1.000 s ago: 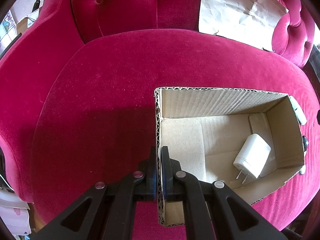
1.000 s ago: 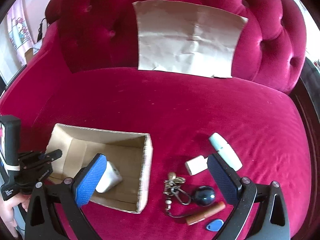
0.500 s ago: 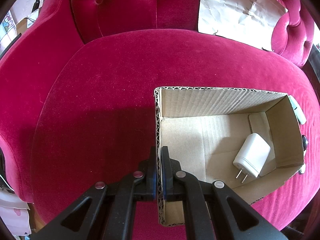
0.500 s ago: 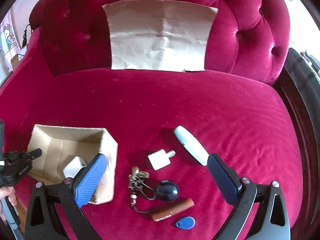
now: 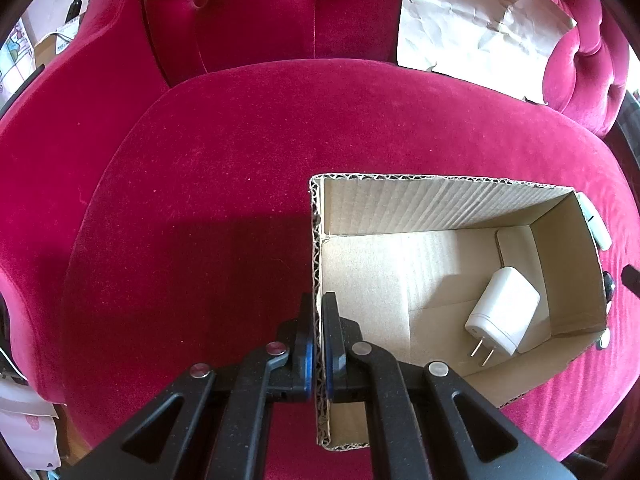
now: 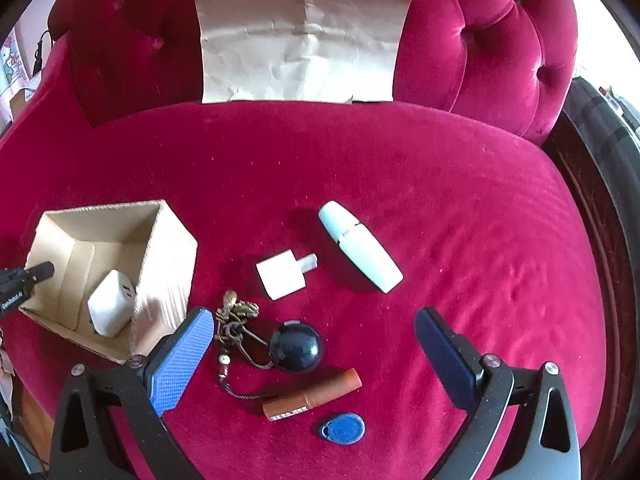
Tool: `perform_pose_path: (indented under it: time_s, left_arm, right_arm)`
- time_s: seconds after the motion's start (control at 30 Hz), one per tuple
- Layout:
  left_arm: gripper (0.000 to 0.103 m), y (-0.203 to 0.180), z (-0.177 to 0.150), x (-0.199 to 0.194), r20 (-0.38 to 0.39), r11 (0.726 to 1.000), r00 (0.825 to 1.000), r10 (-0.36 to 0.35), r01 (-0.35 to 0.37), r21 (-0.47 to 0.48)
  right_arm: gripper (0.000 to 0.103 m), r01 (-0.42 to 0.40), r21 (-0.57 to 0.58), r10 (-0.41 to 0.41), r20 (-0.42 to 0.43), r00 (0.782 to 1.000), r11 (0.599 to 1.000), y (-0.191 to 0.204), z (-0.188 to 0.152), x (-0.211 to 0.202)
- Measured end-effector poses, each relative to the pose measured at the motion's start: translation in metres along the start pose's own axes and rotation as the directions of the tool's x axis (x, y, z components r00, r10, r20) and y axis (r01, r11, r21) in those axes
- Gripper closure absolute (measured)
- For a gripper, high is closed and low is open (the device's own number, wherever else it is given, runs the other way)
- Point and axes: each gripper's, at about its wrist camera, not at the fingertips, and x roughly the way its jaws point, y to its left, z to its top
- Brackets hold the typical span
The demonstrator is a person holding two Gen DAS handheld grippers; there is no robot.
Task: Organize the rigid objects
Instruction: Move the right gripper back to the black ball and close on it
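Surface: crimson velvet sofa seat [image 6: 400, 184], tufted backrest, with a creased sheet of brown paper [image 6: 300, 36] leaning on it at top centre of the right wrist view. Far left edge shows a sliver of room: pale wall, a dark cable, some papers, too distorted to read.

Left gripper [image 5: 319, 344]: angled steeply down, jaws clamped on the left wall of the cardboard box [image 5: 440, 204], one pad inside, one outside. In the right wrist view its black tip pokes in at the left edge by the box [image 6: 168, 264].

Box: open-top corrugated card, raw fluted edges. White charger [image 5: 502, 312] lies on the box floor toward its right end, two metal prongs pointing to lower left of the left wrist frame.

Right gripper [image 6: 314, 334]: tilted down over the loose items, jaws spread wide, blue textured pads, gripping nothing.

Loose items on the velvet, left to right in the right wrist view: brass-coloured keychain [image 6: 236, 320] on a cord, small white cube adapter [image 6: 280, 278], glossy dark ball [image 6: 295, 346] between the pads, brown tube [image 6: 312, 396] below it, blue oval tag [image 6: 342, 428] at bottom centre, pale elongated capped device [image 6: 360, 246] at centre right. All outside the box.
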Motion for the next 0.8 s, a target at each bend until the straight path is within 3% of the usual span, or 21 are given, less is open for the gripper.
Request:
perform_pose_path:
  time_s: [0.37, 0.53, 0.63, 0.7, 0.8]
  left_arm:
    - [0.099, -0.001, -0.001, 0.001, 0.0, 1.0, 1.0, 0.006, -0.006, 0.001]
    - [0.099, -0.001, 0.0, 0.001, -0.001, 1.0, 1.0, 0.005, -0.005, -0.001]
    - [0.099, -0.001, -0.001, 0.001, -0.001, 1.0, 1.0, 0.007, -0.007, -0.003]
    - [0.099, -0.001, -0.001, 0.001, -0.001, 1.0, 1.0, 0.006, -0.006, -0.002]
    - [0.099, -0.001, -0.001, 0.001, -0.001, 1.0, 1.0, 0.007, -0.007, -0.002]
  right_arm:
    - [0.0, -0.009, -0.011, 0.009, -0.047, 0.999, 1.0, -0.004, -0.014, 0.03]
    - [0.006, -0.022, 0.004, 0.022, -0.073, 0.997, 1.0, -0.01, -0.019, 0.04]
    - [0.028, -0.037, 0.006, 0.038, -0.081, 0.996, 0.999, -0.009, -0.02, 0.041]
    - [0.057, -0.06, 0.013, 0.061, -0.085, 0.995, 0.998, -0.009, -0.02, 0.041]
    - [0.062, -0.111, 0.04, 0.114, -0.086, 0.99, 0.993, -0.008, -0.017, 0.039]
